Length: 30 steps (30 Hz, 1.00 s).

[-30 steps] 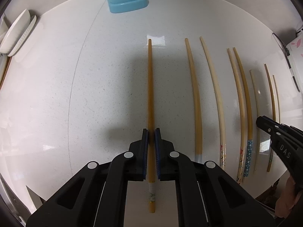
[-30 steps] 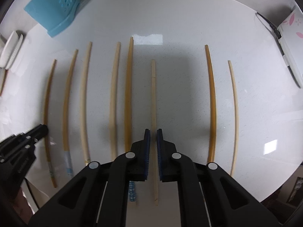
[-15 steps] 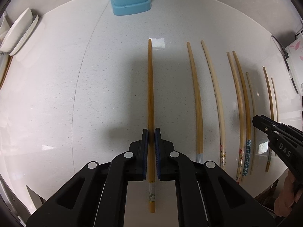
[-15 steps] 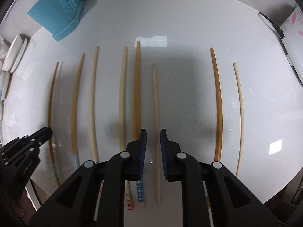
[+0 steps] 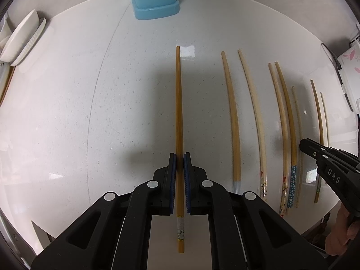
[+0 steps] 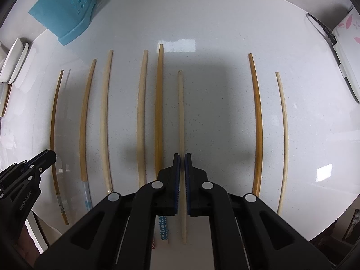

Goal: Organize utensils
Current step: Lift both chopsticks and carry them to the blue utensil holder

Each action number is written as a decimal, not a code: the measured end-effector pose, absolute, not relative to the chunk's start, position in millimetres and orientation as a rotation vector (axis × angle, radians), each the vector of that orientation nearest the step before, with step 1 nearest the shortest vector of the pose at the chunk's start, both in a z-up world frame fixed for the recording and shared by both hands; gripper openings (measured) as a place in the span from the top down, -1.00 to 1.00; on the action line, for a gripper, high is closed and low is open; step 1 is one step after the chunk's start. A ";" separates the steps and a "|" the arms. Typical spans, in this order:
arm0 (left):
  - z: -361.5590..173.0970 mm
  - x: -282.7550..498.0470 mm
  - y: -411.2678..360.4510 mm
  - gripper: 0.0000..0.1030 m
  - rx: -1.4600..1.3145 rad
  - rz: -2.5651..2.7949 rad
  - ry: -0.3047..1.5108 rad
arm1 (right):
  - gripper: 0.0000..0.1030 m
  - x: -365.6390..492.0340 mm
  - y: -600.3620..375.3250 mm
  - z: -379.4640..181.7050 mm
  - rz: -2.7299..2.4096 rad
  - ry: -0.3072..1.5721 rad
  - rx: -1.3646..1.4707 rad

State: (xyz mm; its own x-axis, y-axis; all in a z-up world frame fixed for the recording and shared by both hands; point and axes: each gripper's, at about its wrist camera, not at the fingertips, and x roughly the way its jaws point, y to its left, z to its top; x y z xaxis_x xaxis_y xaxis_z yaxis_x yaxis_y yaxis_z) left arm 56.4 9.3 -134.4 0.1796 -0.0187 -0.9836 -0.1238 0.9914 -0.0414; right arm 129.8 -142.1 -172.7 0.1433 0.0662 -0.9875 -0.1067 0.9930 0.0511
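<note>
An amber chopstick [image 5: 178,112] lies lengthwise along the white counter [image 5: 90,112], and my left gripper [image 5: 180,156] is shut on it near its decorated end. My right gripper [image 6: 182,155] points down over a pale chopstick [image 6: 181,112]. Its jaws are closing and the blue pads press the stick's sides. Several more chopsticks [image 6: 141,112] lie in a parallel row between and beside the two grippers. The blue utensil holder [image 5: 155,0] stands at the far edge, also seen as the blue utensil holder [image 6: 65,11] at the far left. Each view catches the other gripper at its side.
Stacked white dishes [image 5: 22,38] sit at the far left. A white box with pink flowers [image 6: 346,45] and a black cable lie at the right. The counter's front edge runs just below the chopsticks' decorated ends. A hand [image 5: 337,236] shows at the lower right.
My right gripper's jaws opened a little around the pale chopstick, then closed on it. My left gripper stayed shut on the amber chopstick, and both views shifted only slightly.
</note>
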 end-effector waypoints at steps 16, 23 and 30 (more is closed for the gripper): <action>-100.8 47.8 6.9 0.88 -0.125 0.037 1.291 | 0.94 112.1 -142.0 -122.9 0.142 1.297 -0.008; -83.0 49.2 4.0 0.88 -0.110 0.023 1.245 | 0.93 127.4 -134.3 -94.8 0.171 1.231 -0.008; -58.8 59.3 6.1 0.88 -0.099 0.023 1.190 | 0.93 141.6 -127.6 -70.2 0.194 1.164 -0.007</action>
State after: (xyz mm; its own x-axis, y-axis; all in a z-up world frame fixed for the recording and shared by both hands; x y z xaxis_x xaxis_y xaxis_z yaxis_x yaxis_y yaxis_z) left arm 59.3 6.1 -58.8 0.3723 -0.0344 -0.9275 -0.0699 0.9954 -0.0650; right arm 141.6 -127.6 -70.2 0.3811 0.1483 -0.9126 -0.1560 0.9832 0.0946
